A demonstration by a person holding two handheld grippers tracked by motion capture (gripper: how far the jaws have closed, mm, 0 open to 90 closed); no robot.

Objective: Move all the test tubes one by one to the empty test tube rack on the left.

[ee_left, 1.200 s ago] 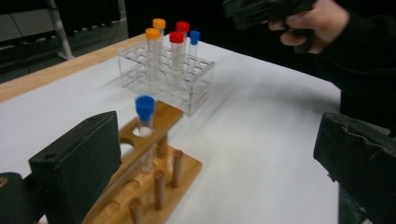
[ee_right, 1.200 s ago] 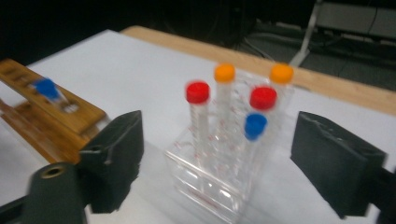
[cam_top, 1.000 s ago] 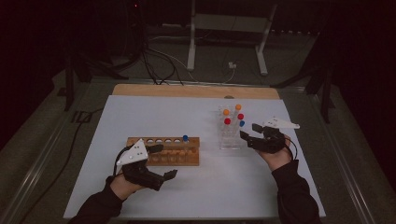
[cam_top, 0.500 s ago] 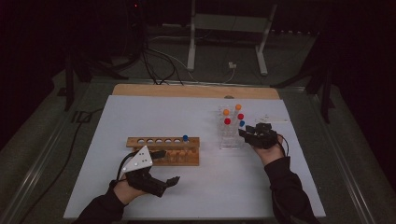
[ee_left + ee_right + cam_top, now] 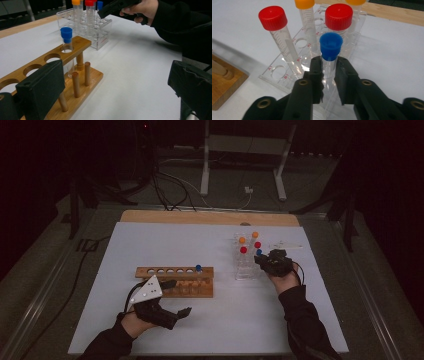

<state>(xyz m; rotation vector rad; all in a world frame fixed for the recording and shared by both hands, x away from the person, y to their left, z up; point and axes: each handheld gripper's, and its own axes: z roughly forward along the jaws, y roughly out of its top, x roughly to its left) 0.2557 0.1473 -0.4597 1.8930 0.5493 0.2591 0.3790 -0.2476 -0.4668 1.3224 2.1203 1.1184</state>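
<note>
1. Right gripper view: the right gripper (image 5: 329,72) has just been closing, and its jaws now clamp the blue-capped tube (image 5: 330,53) just below the cap. The tube is standing in the clear rack (image 5: 287,75), at the near edge of it.
2. Two red-capped tubes (image 5: 273,20) and two orange-capped tubes (image 5: 304,3) stand close behind it in the same rack, so the judgement is that the lift should go straight up along the tube's own axis until its bottom clears the hole.
3. The grip sits high on the tube and slightly off the pads' middle; a slow, steady pull would keep the smooth plastic from slipping or tilting against the rack wall.
4. High view: the wooden rack (image 5: 175,280) lies well to the left of the clear rack on the white table (image 5: 220,330). It already carries another blue-capped tube (image 5: 198,268) in its end hole, with the remaining holes empty.
5. The left gripper (image 5: 170,312) rests just in front of the wooden rack with its jaws wide apart and nothing between them.
6. Likely next: carry the tube across upright and lower it into the free hole beside the seated one, while the left gripper could steady the wooden rack if it shifts.
</note>
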